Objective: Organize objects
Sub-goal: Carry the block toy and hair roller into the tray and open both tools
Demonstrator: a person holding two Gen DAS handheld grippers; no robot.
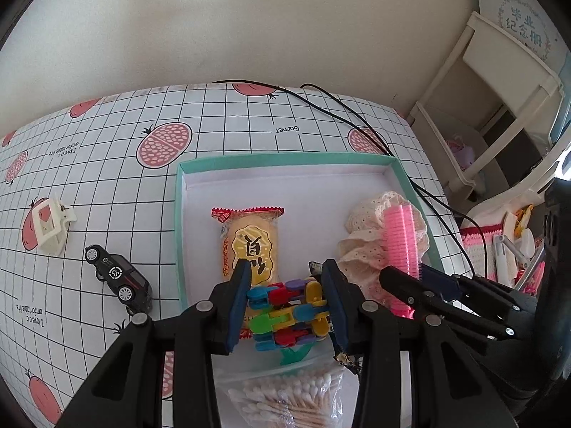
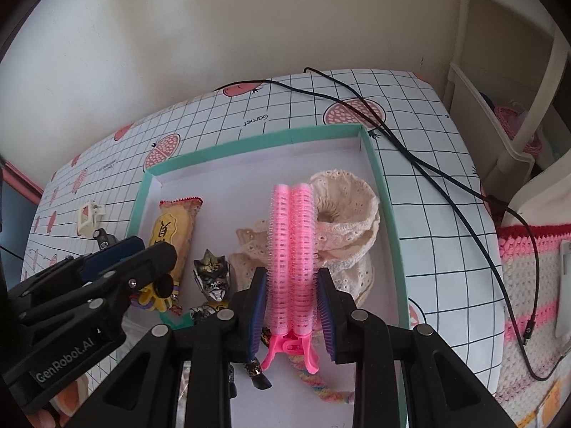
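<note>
Soft, even daylight filled both views, brightest toward the right side. Shadows under the teal box [image 1: 177, 214] rim stayed faint. No harsh glare showed. Fisheye bending curved the table [image 1: 107, 164] grid hard at the edges, dark vignette filled the corners, and nearby black gripper parts looked slightly soft.

Domestic interior, likely a bedroom or living corner. Evidence: table covered with a pomegranate-print grid cloth [image 1: 249, 135]; cream plastic storage rack [image 1: 478, 121] against a plain wall; crocheted pink-and-white cover [image 2: 528, 285]; graduation album with Chinese lettering [image 1: 524, 25]; toy car [image 1: 119, 278] and hair claw [image 1: 51, 226] lay loose.
</note>
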